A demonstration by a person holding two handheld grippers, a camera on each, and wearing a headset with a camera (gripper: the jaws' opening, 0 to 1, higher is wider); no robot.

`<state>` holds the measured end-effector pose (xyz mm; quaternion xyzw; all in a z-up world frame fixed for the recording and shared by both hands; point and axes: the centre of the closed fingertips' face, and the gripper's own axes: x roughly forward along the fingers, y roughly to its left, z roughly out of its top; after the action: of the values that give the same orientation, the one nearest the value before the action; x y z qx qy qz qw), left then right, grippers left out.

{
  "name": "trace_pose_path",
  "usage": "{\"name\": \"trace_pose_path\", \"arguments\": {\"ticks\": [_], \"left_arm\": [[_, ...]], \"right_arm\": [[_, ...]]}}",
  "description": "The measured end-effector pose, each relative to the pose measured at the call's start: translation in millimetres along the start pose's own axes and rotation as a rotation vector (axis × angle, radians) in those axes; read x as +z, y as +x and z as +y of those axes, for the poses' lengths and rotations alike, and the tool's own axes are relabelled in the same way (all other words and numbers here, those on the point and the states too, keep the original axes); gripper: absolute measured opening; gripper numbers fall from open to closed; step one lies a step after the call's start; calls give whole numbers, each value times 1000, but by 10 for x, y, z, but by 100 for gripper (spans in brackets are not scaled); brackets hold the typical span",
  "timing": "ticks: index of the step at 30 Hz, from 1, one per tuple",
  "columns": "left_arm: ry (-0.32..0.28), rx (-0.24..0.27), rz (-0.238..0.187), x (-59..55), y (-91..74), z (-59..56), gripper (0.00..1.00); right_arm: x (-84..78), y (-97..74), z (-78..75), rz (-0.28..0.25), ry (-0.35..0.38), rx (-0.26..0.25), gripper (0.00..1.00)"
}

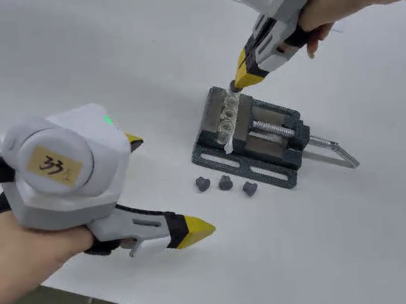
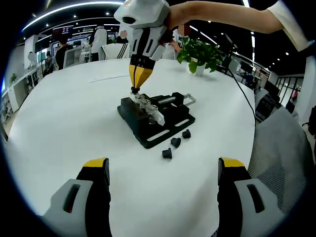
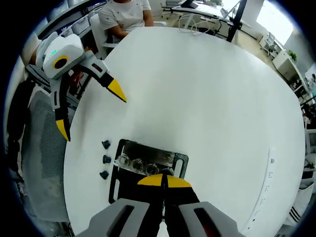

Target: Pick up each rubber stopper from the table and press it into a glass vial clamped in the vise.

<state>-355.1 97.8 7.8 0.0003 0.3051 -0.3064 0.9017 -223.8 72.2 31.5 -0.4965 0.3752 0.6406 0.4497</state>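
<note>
While your right gripper comes at the vise from above, its jaws are pressed together on a dark rubber stopper at the mouth of the end vial, the one farthest from your edge of the table. Your right gripper view puts that stopper just ahead of the closed jaws, at one end of the row of glass vials. Whether it is seated or only resting on the rim, I cannot tell.

The press turns on one relation. The vial stands upright in the vise, so its long axis runs straight up from the table, while your gripper leans in at a slant from the far side. I judge you should push down along the vial, not along the jaws, or the stopper may cock sideways and load the glass from the side.

Your left gripper hangs near your edge of the table, jaws spread wide with nothing between them. Three loose stoppers lie in a short row just beside the vise base, between the vise and you. They lie ahead of the left gripper, much nearer to it than to the right.
</note>
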Motion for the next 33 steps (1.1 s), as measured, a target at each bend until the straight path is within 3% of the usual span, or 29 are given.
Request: {"name": "trace_pose_path", "arguments": {"ticks": [3, 7, 13, 21, 28, 33], "left_arm": [[-1, 0, -1, 14, 18, 1, 89], [-3, -1, -5, 42, 41, -2, 89], [-8, -5, -7, 56, 73, -8, 89], [-8, -6, -6, 66, 82, -16, 89], [-14, -1, -5, 62, 72, -4, 89], [-16, 0, -8, 70, 72, -6, 89]], "right_arm": [[-3, -6, 27, 4, 3, -7, 0], [-8, 32, -87, -7, 30, -2, 0], [-6, 53, -60, 5, 30, 0, 0], [-25, 70, -57, 10, 90, 24, 0], [1, 89, -49, 68, 110, 25, 0], [-5, 92, -72, 61, 137, 29, 0]]}}
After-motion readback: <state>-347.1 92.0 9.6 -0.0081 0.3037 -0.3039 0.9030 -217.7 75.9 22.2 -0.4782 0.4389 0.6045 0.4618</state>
